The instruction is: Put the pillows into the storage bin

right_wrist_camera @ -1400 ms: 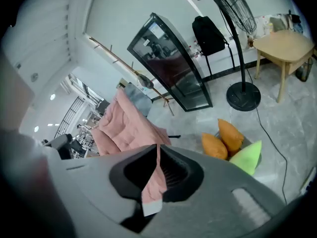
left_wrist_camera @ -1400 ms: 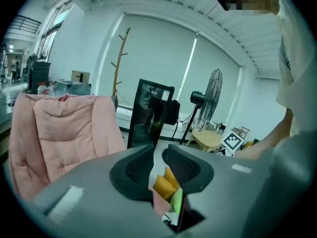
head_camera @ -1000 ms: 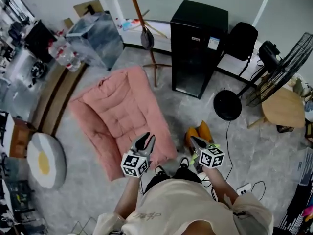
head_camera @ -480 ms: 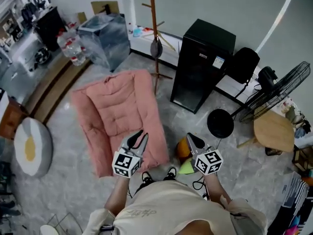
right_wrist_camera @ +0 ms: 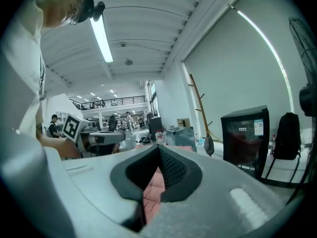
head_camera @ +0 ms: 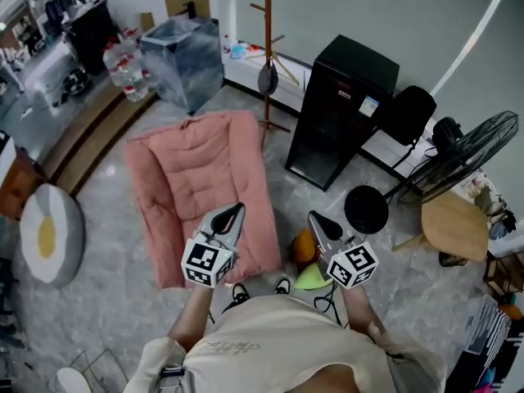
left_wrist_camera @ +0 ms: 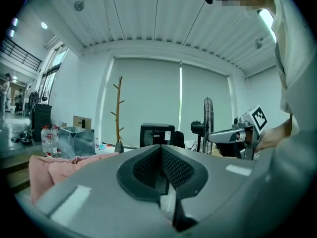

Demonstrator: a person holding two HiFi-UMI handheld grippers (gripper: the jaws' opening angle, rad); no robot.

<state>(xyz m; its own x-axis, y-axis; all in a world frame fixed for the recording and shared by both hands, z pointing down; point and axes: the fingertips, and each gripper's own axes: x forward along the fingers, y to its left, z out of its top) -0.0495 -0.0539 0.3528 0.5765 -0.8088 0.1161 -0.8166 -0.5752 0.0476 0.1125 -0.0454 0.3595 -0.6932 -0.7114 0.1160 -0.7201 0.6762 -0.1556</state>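
A large pink quilted pillow (head_camera: 196, 178) lies flat on the floor ahead of me. It shows low on the left in the left gripper view (left_wrist_camera: 44, 165) and behind the jaws in the right gripper view (right_wrist_camera: 152, 185). A round white pillow with a yellow centre (head_camera: 49, 234) lies at the far left. The translucent grey storage bin (head_camera: 184, 51) stands beyond the pink pillow, at the back left. My left gripper (head_camera: 232, 213) hangs over the pink pillow's near edge, shut and empty. My right gripper (head_camera: 315, 218), also shut and empty, is held to the pillow's right.
A wooden coat rack (head_camera: 268, 47) and a black cabinet (head_camera: 344, 109) stand behind the pink pillow. A floor fan (head_camera: 458, 158) and a small round wooden table (head_camera: 454, 226) are at the right. Orange and green items (head_camera: 304, 256) lie by my feet. Water bottles (head_camera: 123, 64) stand left of the bin.
My left gripper's jaws were apart in both earlier frames and are now closed with nothing between them. The view has shifted slightly; the right gripper stays shut.
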